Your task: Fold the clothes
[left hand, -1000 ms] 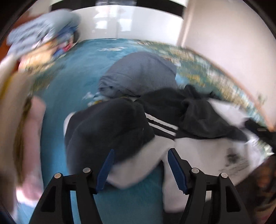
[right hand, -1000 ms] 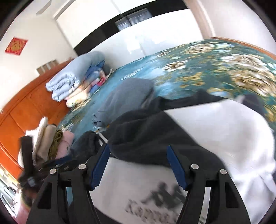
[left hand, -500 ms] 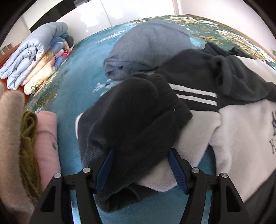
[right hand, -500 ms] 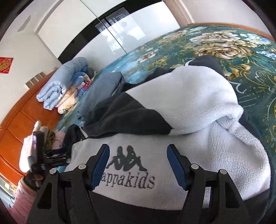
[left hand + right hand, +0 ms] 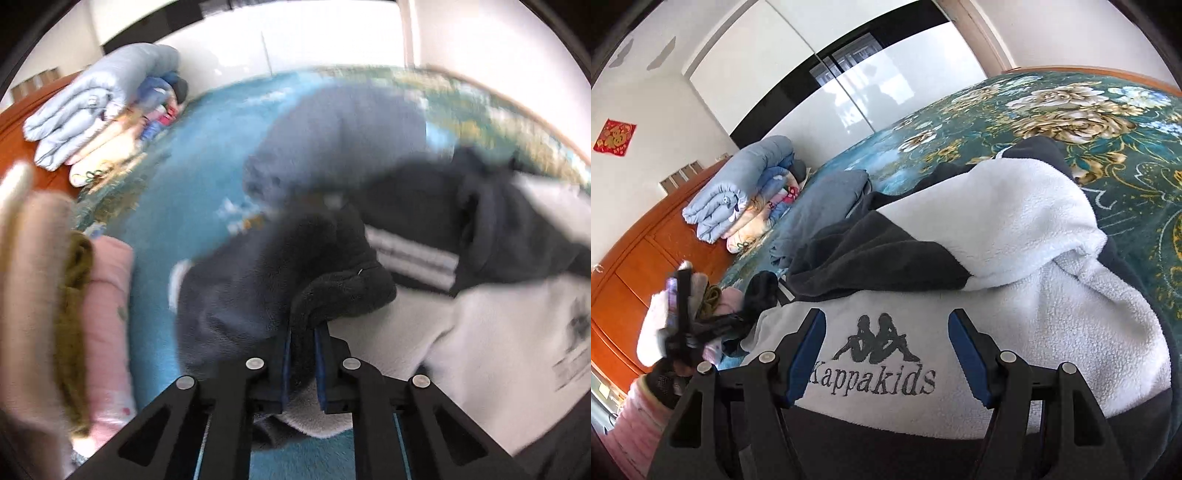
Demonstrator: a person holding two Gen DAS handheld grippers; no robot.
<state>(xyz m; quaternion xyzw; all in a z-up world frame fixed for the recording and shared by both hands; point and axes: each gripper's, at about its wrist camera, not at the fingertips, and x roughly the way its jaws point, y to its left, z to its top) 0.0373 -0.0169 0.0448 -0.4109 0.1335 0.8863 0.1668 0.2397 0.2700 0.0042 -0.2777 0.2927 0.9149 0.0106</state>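
A fleece hoodie [image 5: 1015,295], white and dark grey with "Kappakids" stitched on it, lies crumpled across a bed covered by a teal floral bedspread [image 5: 1108,110]. Behind the hoodie lies a grey-blue garment [image 5: 343,144], and farther back, by the orange wooden headboard [image 5: 646,251], sits a stack of folded quilts [image 5: 738,192]. At the left edge of the left wrist view is a pile of folded pink and beige clothes [image 5: 107,314]. The right gripper [image 5: 886,354] hovers just above the lettering with its fingers spread wide, holding nothing. The left gripper [image 5: 304,363] has its fingers pinched narrowly on the hoodie's dark sleeve [image 5: 343,291]; this view is motion-blurred.
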